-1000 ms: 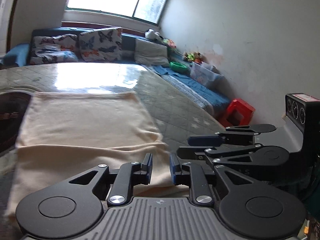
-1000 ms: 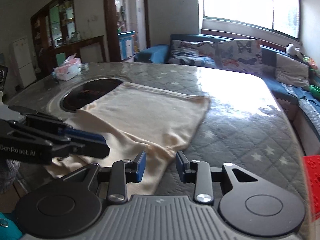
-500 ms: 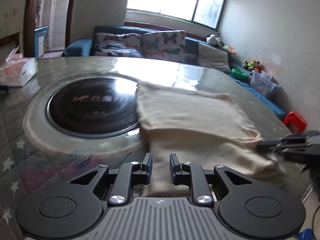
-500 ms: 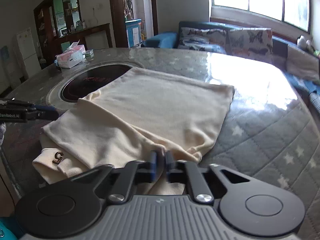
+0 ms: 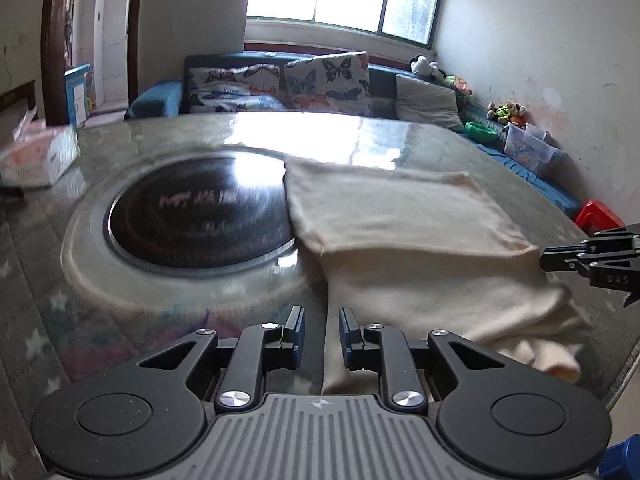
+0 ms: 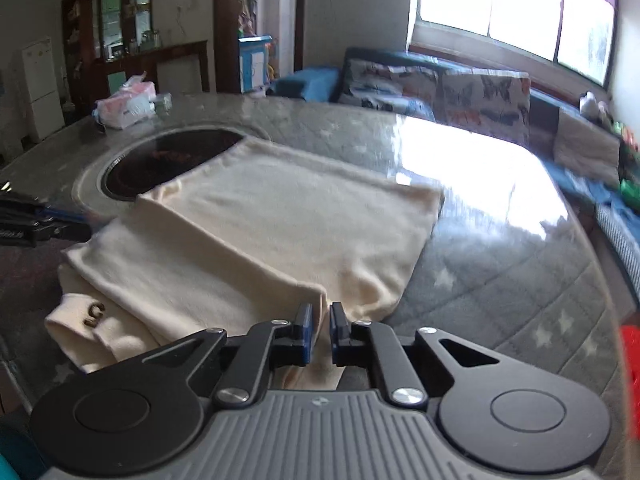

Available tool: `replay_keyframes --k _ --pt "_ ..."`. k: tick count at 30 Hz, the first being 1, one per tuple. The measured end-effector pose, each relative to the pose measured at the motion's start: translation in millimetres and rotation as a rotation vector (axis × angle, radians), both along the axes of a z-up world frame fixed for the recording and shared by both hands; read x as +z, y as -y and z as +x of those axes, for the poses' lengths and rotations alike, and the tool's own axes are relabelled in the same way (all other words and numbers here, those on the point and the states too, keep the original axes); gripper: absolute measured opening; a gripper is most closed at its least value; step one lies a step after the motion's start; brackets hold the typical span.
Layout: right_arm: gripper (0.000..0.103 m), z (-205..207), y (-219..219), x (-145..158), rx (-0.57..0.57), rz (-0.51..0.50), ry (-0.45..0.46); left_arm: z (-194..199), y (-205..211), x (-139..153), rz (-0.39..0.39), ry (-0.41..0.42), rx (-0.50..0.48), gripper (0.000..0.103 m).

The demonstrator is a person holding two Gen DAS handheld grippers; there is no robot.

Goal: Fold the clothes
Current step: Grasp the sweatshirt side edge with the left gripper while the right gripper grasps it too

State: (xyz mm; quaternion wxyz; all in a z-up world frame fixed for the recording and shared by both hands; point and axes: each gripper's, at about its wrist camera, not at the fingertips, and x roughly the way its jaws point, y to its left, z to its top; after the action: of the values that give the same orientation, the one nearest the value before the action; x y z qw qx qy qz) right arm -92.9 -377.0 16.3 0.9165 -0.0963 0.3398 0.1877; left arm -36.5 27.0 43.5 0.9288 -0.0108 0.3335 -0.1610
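Observation:
A cream garment (image 5: pixel 400 240) lies partly folded on the glass-topped table, also in the right wrist view (image 6: pixel 280 232). My left gripper (image 5: pixel 322 334) is open at the garment's near left edge, the cloth edge running between its jaws. My right gripper (image 6: pixel 320 330) is shut on a fold of the cream garment at its near right corner. The right gripper's tips show at the right edge of the left wrist view (image 5: pixel 592 256). The left gripper's tips show at the left edge of the right wrist view (image 6: pixel 36 220).
A round dark inset cooktop (image 5: pixel 200 216) sits in the table left of the garment. A tissue box (image 5: pixel 36 156) stands at the far left. A sofa with butterfly cushions (image 5: pixel 320 80) lies behind the table. A red stool (image 5: pixel 598 216) stands right.
My left gripper swung from the garment's right side to its near left edge. My right gripper moved onto the near corner and closed on the cloth.

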Motion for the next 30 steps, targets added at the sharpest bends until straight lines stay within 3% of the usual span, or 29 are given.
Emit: replay_keyframes --k 5,13,21,26,30 --pt "0.009 2 -9 8 0.045 -0.011 0.033 21 23 10 -0.011 0.027 -0.059 0.020" --pt "0.009 15 -17 -10 0.072 -0.032 -0.006 50 46 -16 0.041 -0.029 -0.079 0.022" --pt "0.011 -20 -13 -1 0.163 -0.051 -0.049 25 45 -6 0.038 0.005 -0.143 0.024" --pt "0.014 -35 -16 -4 0.189 -0.071 -0.061 4 47 -7 0.075 0.017 -0.194 0.025" --pt "0.016 -38 -18 -2 0.205 -0.076 -0.058 -8 42 -6 0.087 0.028 -0.212 0.030"
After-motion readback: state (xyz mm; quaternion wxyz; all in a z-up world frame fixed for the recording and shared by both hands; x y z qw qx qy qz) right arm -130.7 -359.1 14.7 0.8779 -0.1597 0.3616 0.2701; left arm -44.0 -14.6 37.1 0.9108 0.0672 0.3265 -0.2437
